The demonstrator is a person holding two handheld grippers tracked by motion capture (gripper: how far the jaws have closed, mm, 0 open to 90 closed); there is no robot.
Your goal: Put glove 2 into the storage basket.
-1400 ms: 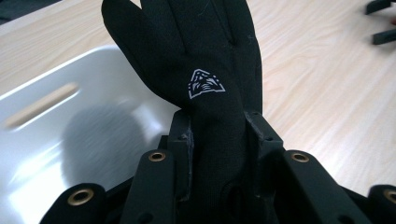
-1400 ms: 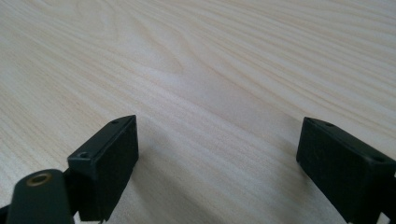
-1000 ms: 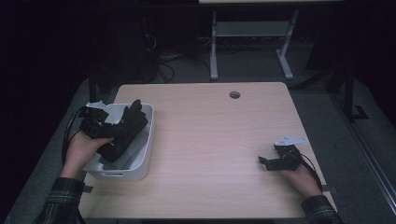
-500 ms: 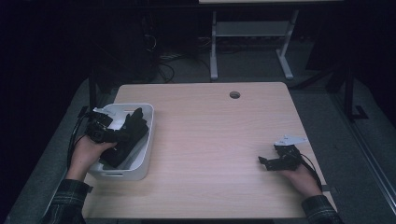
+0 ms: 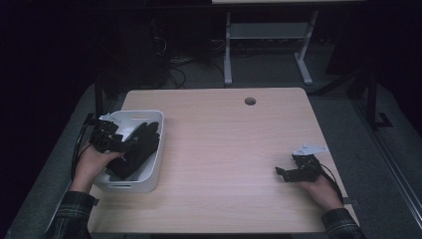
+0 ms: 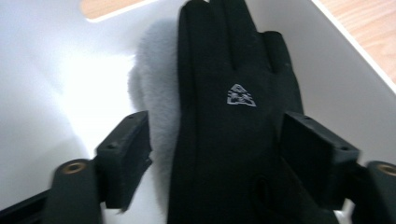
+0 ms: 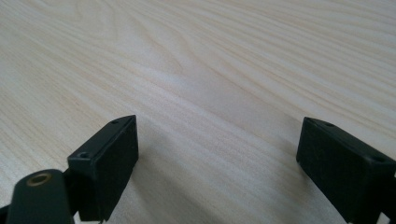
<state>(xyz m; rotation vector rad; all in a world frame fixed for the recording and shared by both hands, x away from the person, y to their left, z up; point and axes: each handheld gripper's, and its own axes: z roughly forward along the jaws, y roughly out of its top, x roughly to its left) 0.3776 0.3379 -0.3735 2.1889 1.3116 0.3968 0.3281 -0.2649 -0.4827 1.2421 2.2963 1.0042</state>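
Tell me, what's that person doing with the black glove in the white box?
A person holds a gripper in each hand at a wooden table. The left gripper is down in the white bin, and its jaws have just been opening around a black glove with grey fuzzy lining. The glove lies between the jaws, but they no longer squeeze it. The right gripper rests open over bare table, holding nothing.

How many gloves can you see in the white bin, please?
1 black glove for certain, lying lengthwise in the white bin at the table's left, atop something grey and fleecy; a second may be hidden underneath.
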